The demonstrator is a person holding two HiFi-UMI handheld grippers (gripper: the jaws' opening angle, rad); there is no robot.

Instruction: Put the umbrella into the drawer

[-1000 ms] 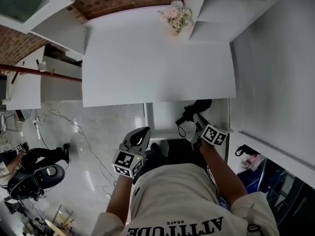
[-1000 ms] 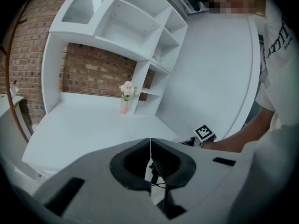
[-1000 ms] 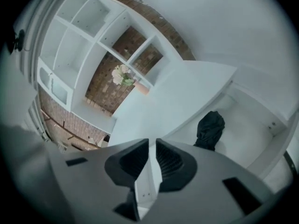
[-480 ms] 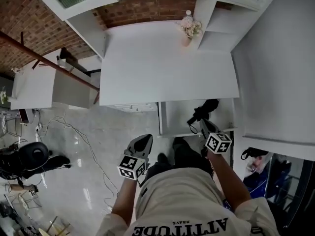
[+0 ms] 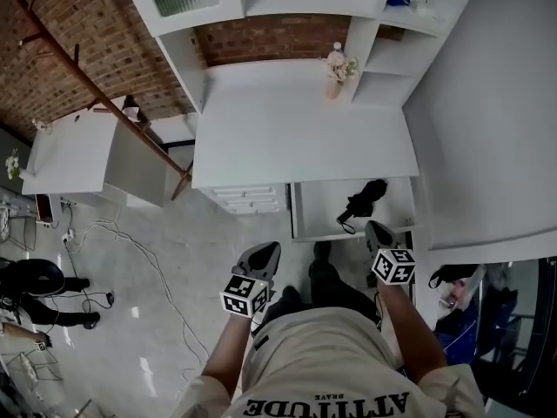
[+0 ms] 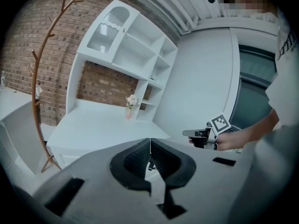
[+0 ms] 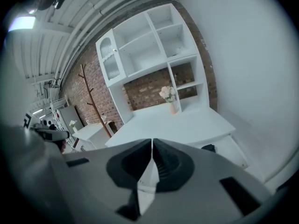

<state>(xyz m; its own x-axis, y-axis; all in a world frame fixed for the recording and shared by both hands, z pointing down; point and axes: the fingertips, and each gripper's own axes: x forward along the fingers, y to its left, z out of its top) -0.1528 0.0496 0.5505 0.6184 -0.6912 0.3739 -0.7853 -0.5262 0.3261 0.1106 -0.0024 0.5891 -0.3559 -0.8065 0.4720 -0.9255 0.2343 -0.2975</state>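
The umbrella [image 5: 364,200] lies in the open drawer [image 5: 320,209] under the worktop [image 5: 296,138], left claw [image 5: 268,251] and right claw [image 5: 376,229] both pinched shut on nothing, so best press one squarely against the drawer front and push evenly.

The desk [image 5: 296,138] is smooth matt white, brick wall [image 5: 261,42] rough, floor [image 5: 226,233] glossy, umbrella [image 5: 365,200] cloth.

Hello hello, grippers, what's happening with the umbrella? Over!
Left gripper shut, empty. Right gripper shut, empty. Umbrella lying in the open drawer. Nothing in the way. Over.
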